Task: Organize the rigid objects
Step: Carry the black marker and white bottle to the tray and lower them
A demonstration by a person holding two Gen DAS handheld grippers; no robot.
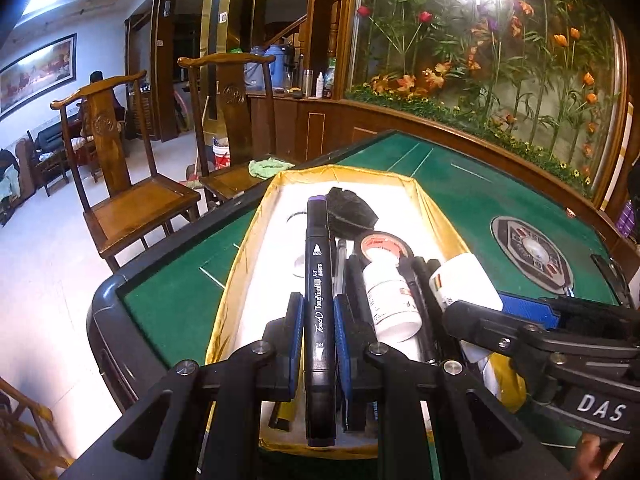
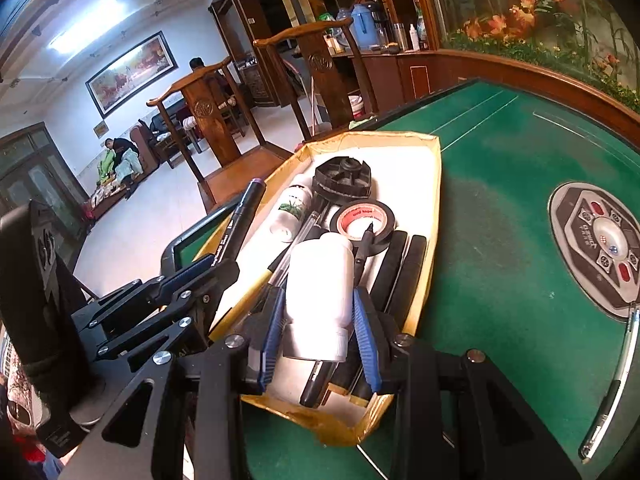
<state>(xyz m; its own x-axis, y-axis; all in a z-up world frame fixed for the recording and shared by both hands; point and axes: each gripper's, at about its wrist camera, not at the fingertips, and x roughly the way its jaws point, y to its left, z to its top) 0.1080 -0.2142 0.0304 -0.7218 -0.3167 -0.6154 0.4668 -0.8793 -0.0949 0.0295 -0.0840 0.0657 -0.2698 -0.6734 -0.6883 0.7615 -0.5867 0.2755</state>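
Note:
My left gripper [image 1: 317, 312] is shut on a black art marker [image 1: 319, 280] and holds it over the yellow-rimmed tray [image 1: 244, 248]. My right gripper [image 2: 320, 312] is shut on a white plastic bottle [image 2: 318, 280] over the same tray [image 2: 434, 208]. In the tray lie a roll of black tape [image 2: 366, 218], a black round part [image 2: 342, 180], a small white labelled bottle [image 2: 292, 208], several black pens [image 2: 400, 264] and a clear pen. The left gripper [image 2: 200, 268] with the marker [image 2: 240, 216] shows at the left of the right wrist view.
The tray stands on a green felt mahjong table [image 2: 500, 200] with a round control panel [image 2: 600, 240] in the middle. A silver pen [image 2: 616, 380] lies at the right. Two wooden chairs [image 1: 120, 160] stand beyond the table's far edge.

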